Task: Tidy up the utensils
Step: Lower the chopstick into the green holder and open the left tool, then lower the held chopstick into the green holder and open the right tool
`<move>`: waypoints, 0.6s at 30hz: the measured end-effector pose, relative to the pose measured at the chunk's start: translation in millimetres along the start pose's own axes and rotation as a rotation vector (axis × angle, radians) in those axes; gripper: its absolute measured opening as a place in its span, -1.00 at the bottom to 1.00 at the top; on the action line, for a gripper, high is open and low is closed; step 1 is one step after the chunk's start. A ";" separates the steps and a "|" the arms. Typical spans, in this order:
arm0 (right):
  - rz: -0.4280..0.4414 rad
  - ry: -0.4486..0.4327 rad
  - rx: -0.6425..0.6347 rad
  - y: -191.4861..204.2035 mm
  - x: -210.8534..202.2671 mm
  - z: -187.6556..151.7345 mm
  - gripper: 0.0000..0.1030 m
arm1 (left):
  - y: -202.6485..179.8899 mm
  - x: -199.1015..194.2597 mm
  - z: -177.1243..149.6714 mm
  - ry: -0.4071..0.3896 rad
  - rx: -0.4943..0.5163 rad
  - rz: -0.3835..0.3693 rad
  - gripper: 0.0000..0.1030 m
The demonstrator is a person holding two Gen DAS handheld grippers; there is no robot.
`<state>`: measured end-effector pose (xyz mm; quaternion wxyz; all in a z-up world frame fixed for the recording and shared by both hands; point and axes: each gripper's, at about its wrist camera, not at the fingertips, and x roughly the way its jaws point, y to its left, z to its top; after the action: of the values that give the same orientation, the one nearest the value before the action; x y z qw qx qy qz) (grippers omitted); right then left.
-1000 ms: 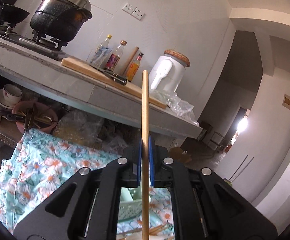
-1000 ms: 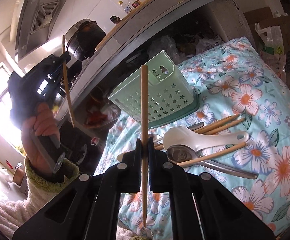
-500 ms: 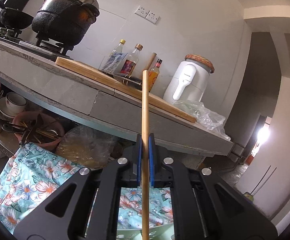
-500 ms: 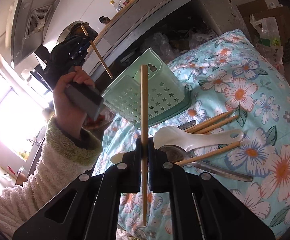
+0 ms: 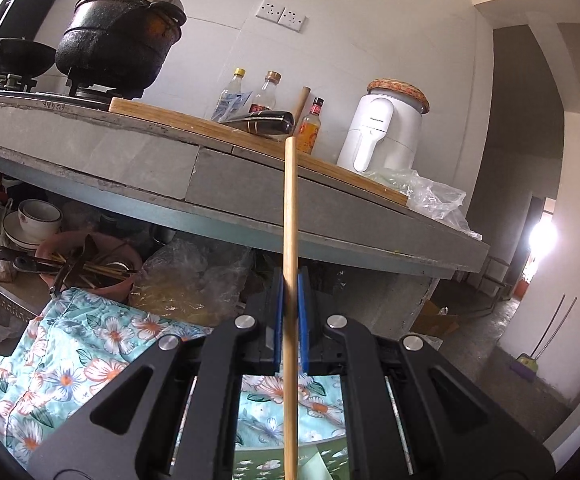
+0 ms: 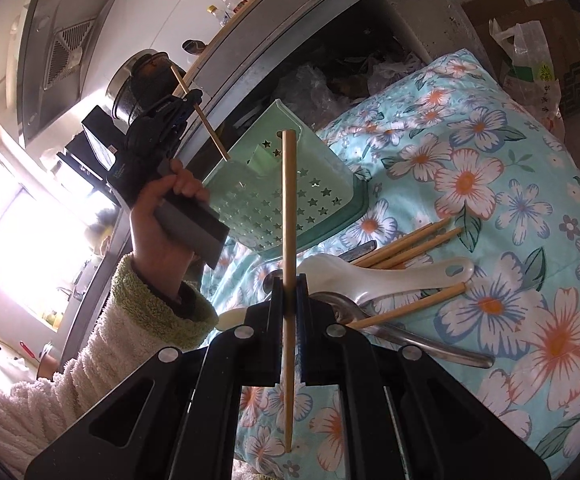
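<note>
Low wrist views, shared floral cloth (image 5: 70, 360) and counter (image 6: 290, 20).

Long grey concrete kitchen counter (image 5: 170, 160), white tiled wall with sockets (image 5: 282, 12), bright sunlit window (image 6: 14, 216), steel range hood (image 6: 58, 48), bare concrete floor (image 5: 501, 360).

chopsticks held: 2 (image 6: 288, 216) (image 6: 200, 114) | chopsticks on cloth: 4 (image 6: 405, 306) | spoons: 3 (image 6: 385, 278) | basket: 1 (image 6: 266, 196)
</note>
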<state>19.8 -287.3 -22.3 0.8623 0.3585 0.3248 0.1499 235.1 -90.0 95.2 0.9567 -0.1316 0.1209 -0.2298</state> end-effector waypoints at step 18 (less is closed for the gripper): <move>0.027 -0.082 -0.074 26.8 -25.7 11.6 -0.88 | 8.3 -72.0 5.8 0.076 -0.010 0.012 -0.20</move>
<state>7.7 -287.2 14.7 0.8854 0.3365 0.2786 0.1588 177.8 -47.8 110.3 0.9521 -0.1270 0.1592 -0.2281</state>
